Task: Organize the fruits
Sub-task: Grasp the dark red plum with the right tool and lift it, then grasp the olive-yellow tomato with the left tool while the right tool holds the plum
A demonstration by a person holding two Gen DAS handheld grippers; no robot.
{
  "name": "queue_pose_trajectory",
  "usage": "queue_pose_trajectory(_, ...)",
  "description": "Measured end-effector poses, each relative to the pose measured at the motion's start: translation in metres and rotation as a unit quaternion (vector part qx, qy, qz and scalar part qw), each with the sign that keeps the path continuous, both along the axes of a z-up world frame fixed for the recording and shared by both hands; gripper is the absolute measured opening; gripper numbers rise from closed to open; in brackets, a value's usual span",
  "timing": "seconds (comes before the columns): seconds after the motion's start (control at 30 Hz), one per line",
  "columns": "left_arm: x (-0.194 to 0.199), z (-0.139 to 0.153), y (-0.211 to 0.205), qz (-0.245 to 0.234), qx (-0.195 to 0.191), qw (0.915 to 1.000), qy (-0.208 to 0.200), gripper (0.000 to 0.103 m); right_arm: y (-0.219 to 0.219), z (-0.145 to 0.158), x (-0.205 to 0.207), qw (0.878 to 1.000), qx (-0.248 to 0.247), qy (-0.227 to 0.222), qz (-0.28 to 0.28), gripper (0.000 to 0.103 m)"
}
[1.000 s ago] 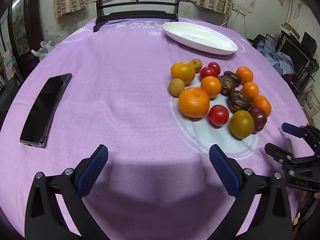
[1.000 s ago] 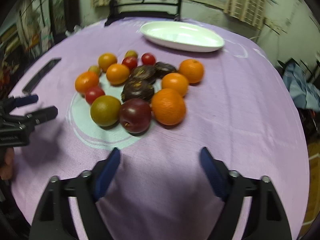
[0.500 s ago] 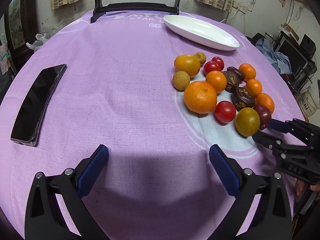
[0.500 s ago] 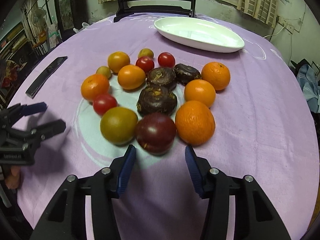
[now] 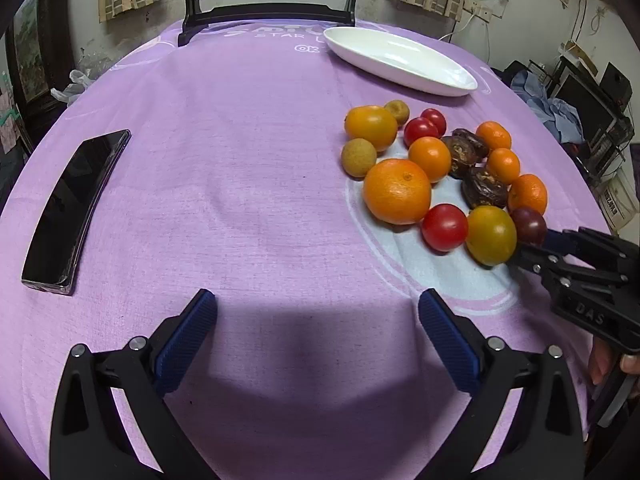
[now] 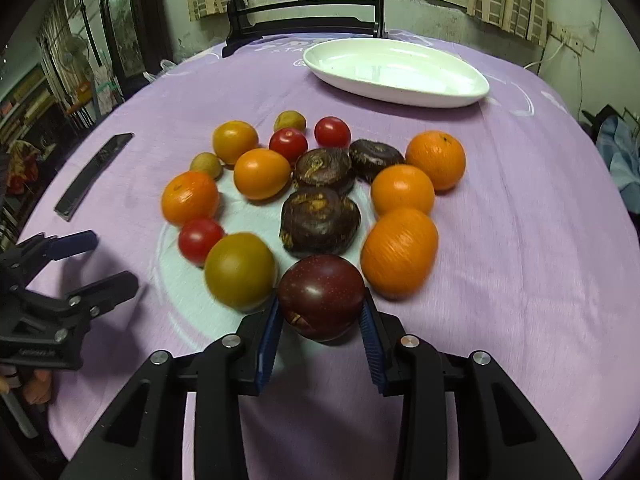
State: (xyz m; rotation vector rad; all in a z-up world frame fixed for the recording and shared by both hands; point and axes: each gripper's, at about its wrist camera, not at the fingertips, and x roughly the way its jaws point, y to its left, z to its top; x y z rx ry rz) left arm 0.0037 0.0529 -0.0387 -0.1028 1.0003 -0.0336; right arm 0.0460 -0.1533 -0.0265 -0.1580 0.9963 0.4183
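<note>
A cluster of fruit lies on the purple tablecloth: oranges (image 6: 399,253), red tomatoes (image 6: 199,238), dark water chestnuts (image 6: 319,219), a green-yellow tomato (image 6: 239,270) and small longans (image 6: 205,164). My right gripper (image 6: 320,334) has its blue pads against both sides of a dark red plum (image 6: 321,295) at the near edge of the cluster. The plum also shows in the left wrist view (image 5: 528,225), with the right gripper (image 5: 534,246) around it. My left gripper (image 5: 316,330) is open and empty over bare cloth, left of the fruit. An empty white oval dish (image 6: 394,73) stands at the back.
A black phone (image 5: 74,208) lies on the left of the table. A dark chair (image 5: 268,8) stands behind the far edge. Clutter and shelves (image 5: 592,112) stand beyond the right edge.
My right gripper has moved forward to the plum and its jaws have closed onto it. My left gripper has stayed open, with the view shifting slightly.
</note>
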Motion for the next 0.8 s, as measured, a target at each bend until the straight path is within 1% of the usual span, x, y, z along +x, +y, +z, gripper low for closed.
queue_pose_trajectory(0.13, -0.002, 0.004, -0.013, -0.019, -0.002, 0.9998, -0.001, 0.099, -0.013, 0.000, -0.014, 1.000, 0.013, 0.001, 0.001, 0.038)
queue_pose_trajectory(0.27, -0.004, 0.010, -0.040, -0.052, 0.003, 0.9986, -0.006, 0.099, -0.031, 0.001, -0.026, 1.000, 0.014, -0.004, -0.004, 0.038)
queue_pose_trajectory(0.37, -0.004, 0.013, -0.059, -0.065, 0.003, 0.9979, -0.007, 0.099, -0.048, 0.002, -0.033, 1.000, 0.018, -0.009, -0.012, 0.038)
queue_pose_trajectory(0.5, -0.001, 0.011, -0.087, -0.081, -0.002, 0.9967, 0.003, 0.098, -0.070, 0.007, -0.041, 0.999, 0.027, -0.021, -0.022, 0.038)
queue_pose_trajectory(0.53, -0.001, 0.009, -0.092, -0.084, -0.005, 0.9964, 0.008, 0.097, -0.075, 0.008, -0.043, 0.999, 0.029, -0.025, -0.024, 0.038)
queue_pose_trajectory(0.57, 0.000, 0.009, -0.097, -0.086, -0.009, 0.9962, 0.014, 0.089, -0.078, 0.009, -0.044, 0.999, 0.030, -0.027, -0.025, 0.038)
queue_pose_trajectory(0.6, 0.002, 0.007, -0.105, -0.090, -0.015, 0.9955, 0.025, 0.079, -0.082, 0.009, -0.046, 0.999, 0.033, -0.030, -0.026, 0.038)
queue_pose_trajectory(0.67, 0.003, 0.006, -0.115, -0.093, -0.013, 0.9948, 0.038, 0.077, -0.090, 0.009, -0.048, 0.998, 0.040, -0.032, -0.027, 0.038)
queue_pose_trajectory(0.7, 0.003, 0.006, -0.121, -0.097, -0.009, 0.9946, 0.036, 0.077, -0.094, 0.009, -0.049, 0.998, 0.044, -0.033, -0.029, 0.038)
queue_pose_trajectory(0.8, 0.004, 0.008, -0.134, -0.116, -0.014, 0.9923, 0.042, 0.077, -0.101, 0.007, -0.050, 0.998, 0.053, -0.033, -0.034, 0.038)
